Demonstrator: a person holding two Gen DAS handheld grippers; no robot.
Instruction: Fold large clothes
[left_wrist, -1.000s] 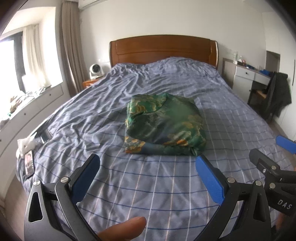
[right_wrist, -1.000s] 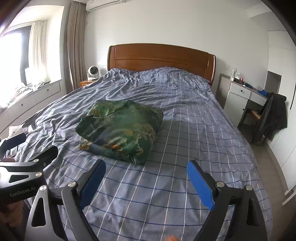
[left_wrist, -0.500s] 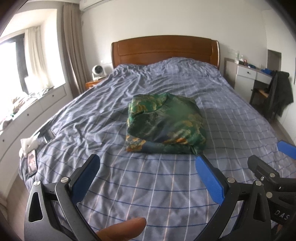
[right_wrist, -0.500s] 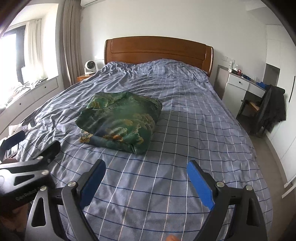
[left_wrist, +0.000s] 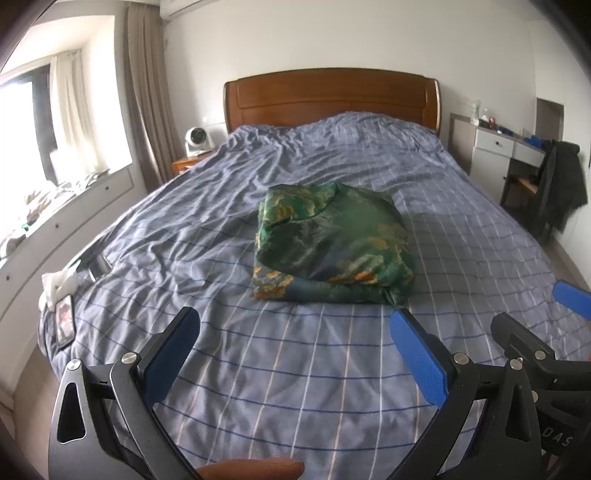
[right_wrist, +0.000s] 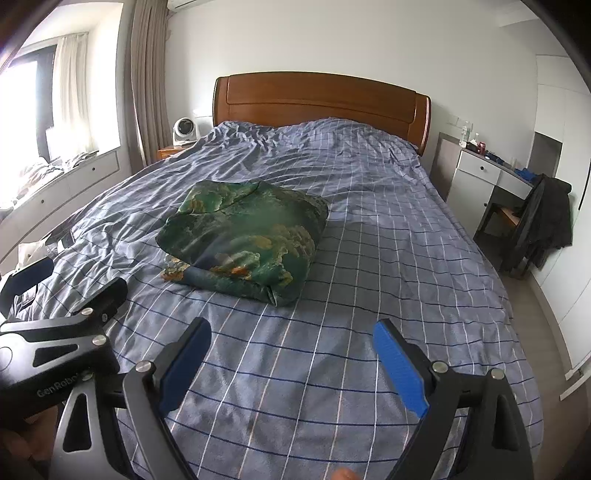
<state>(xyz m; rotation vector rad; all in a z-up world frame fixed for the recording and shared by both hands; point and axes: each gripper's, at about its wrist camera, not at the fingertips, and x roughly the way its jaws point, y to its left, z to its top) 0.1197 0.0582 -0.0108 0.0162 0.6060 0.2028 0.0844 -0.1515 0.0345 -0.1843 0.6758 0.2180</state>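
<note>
Blue-grey checked duvet (left_wrist: 295, 369) covers whole bed, soft and rumpled: risk that fingers snag bedding along with garment. Green patterned satin garment (left_wrist: 332, 243), folded bundle, lies mid-bed; slippery cloth, layers may slide and fold spring open if nudged. Left gripper (left_wrist: 295, 332) and right gripper (right_wrist: 291, 343) both spread wide, empty, well short of bundle. Nothing between. Black jacket on chair (right_wrist: 543, 221), small white fan (left_wrist: 197, 140) far aside.

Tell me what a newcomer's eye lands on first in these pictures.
The folded green garment with orange-gold print lies alone mid-bed on the blue-grey checked duvet, apart from both grippers. The open left gripper with blue pads and the open right gripper with blue pads fill the foreground, holding nothing. Behind, the glossy brown wooden headboard stands against the white wall.
</note>
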